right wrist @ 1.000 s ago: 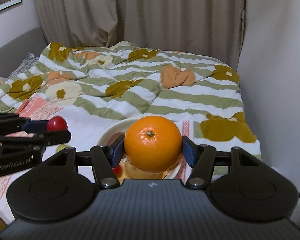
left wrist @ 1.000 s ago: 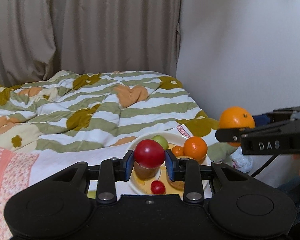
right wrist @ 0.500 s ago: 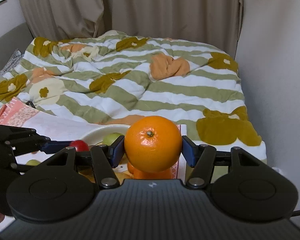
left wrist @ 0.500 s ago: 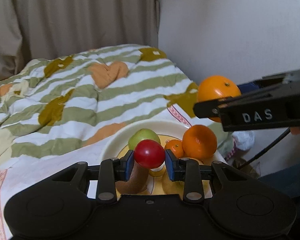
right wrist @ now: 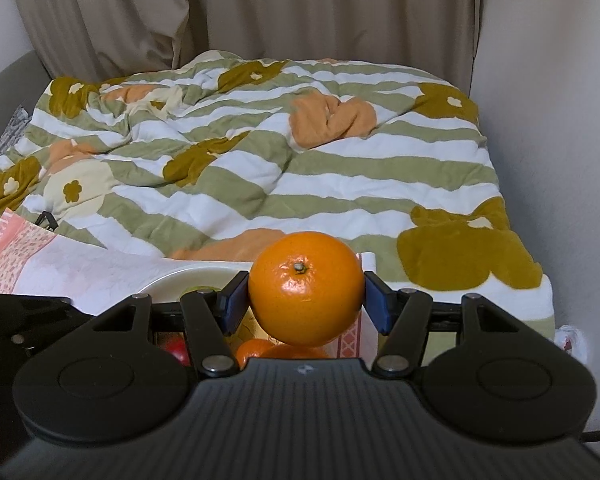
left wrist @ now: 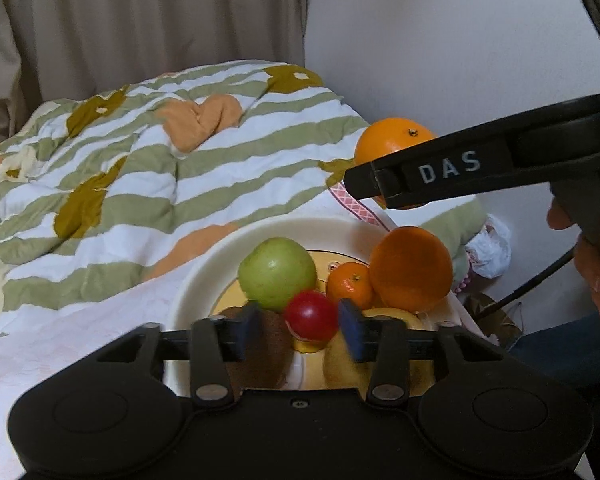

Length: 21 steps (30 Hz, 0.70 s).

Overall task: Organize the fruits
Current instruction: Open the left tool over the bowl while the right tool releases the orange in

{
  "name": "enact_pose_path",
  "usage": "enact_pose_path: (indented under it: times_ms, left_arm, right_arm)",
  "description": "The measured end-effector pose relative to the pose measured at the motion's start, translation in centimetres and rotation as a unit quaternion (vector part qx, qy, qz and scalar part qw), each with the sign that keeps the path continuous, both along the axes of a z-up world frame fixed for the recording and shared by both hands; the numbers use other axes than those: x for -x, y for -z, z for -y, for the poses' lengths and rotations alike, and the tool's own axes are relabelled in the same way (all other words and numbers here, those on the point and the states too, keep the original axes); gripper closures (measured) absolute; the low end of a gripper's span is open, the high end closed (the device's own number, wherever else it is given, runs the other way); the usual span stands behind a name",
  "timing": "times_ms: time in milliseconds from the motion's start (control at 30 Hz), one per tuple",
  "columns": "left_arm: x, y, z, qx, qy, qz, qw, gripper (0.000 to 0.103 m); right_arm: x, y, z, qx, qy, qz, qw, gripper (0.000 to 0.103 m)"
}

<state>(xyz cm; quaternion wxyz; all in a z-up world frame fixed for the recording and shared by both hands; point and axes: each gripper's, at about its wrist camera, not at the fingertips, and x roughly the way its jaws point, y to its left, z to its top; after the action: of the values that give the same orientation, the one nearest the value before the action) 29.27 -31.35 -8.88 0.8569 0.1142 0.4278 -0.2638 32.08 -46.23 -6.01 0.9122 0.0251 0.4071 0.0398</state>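
Left hand-held gripper point(left wrist: 300, 330): jaws have just been opened, now standing apart with gaps visible on both sides of the red fruit point(left wrist: 311, 315), which was clamped between the pads half a second ago. The red fruit is seen low over the plate point(left wrist: 204, 268), between the green apple point(left wrist: 277, 273) at its 11 o'clock and the small mandarin point(left wrist: 350, 283) at its 1 o'clock. Whether it is already resting on the fruit below or mid-drop cannot be told.

Right hand-held gripper point(right wrist: 305, 302): grip unchanged, pads pressed on both sides of the large orange point(right wrist: 305, 288), stem facing the camera. In the left wrist view it is carried above the plate's 1 o'clock edge, clear of the second orange point(left wrist: 411, 268) on the plate.

Both grippers have been brought down and in toward the plate; the bed quilt point(left wrist: 140, 168) behind it now fills less of the view.

Judgement: the red fruit's placement is essentially done, and the large orange is next. Free room on the plate looks tight, so a roll-off toward the bed is a risk.
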Motion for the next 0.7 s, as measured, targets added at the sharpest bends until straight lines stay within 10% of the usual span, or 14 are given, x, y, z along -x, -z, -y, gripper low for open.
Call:
enact_pose_path:
  times_ms: [100, 700]
  left_arm:
    - [0.2, -0.6, -0.9, 0.014, -0.008, 0.007, 0.9998, 0.008]
    - [1.2, -2.7, -5.0, 0.036, -0.054, 0.020, 0.9977, 0.008]
  right_arm:
    - [-0.3, 0.2, 0.0, -0.002, -0.001, -0.002, 1.000, 0.028]
    - [-2.9, 3.8, -1.7, -0.027, -0.016, -0.034, 0.999, 0.027]
